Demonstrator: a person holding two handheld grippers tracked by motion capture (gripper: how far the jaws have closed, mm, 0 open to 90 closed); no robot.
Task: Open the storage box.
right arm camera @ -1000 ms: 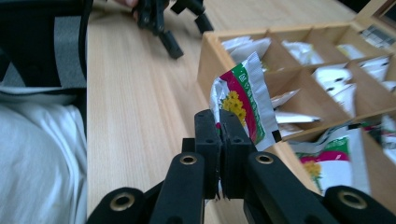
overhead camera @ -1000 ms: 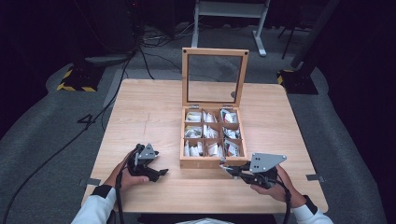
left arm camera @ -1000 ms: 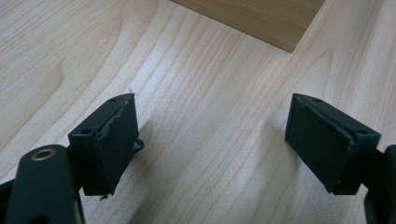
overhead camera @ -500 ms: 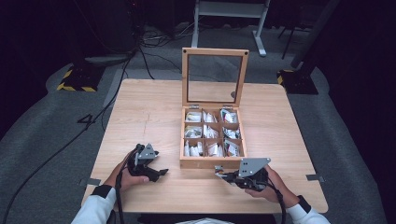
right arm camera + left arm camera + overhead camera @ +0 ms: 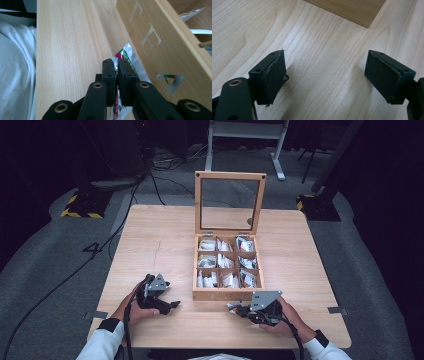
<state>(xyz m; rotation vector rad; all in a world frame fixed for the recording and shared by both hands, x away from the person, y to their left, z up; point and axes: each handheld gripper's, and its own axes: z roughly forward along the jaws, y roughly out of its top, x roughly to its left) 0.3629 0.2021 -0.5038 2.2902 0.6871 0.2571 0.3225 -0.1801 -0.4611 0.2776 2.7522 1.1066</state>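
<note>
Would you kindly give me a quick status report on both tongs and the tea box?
Left tongs open, over bare table. Right tongs shut on tea packet, low beside the box front. Tea box open, lid upright. Nothing in the way.

Square table (image 5: 150, 240), pale wood, grain running near edge to far edge; faint dark line in the left half. Wooden tea box (image 5: 227, 292) sits right of centre, front wall close to the near edge, glass-paned lid (image 5: 230, 202) upright toward the far edge. Nine compartments, packets inside. Front wall lettered "TEA". Two tape strips: one at the left near corner (image 5: 96, 314), one at the right edge (image 5: 337, 310).
</note>
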